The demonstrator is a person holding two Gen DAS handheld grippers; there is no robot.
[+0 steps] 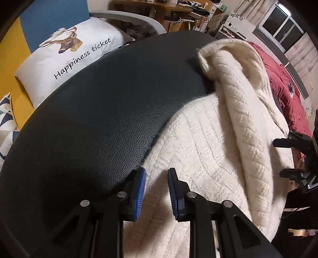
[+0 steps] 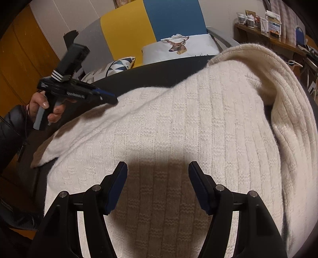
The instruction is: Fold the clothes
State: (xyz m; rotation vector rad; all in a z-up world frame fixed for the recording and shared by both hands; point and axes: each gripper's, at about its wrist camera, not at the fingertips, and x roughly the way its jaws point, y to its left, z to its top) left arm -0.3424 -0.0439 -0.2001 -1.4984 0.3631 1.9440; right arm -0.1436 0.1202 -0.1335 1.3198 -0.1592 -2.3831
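Note:
A cream knitted sweater [image 1: 198, 150] [image 2: 178, 123] lies spread on a round black leather table [image 1: 99, 111]. One sleeve [image 1: 244, 103] is folded over its body, with the cuff toward the far side. My left gripper [image 1: 157, 190] hovers over the sweater's edge where it meets the bare table, open, with nothing between its blue pads. From the right wrist view it [image 2: 111, 98] sits at the left, held by a hand [image 2: 43, 107]. My right gripper [image 2: 158, 178] stands wide open just above the sweater's middle, casting a shadow on the knit; it holds nothing.
A white deer-print pillow [image 1: 69, 57] and a triangle-patterned cushion [image 1: 6, 123] rest on a yellow and blue chair behind the table. A red garment [image 1: 282, 87] lies to the right of the sweater. A cluttered wooden desk [image 1: 159, 8] stands at the back.

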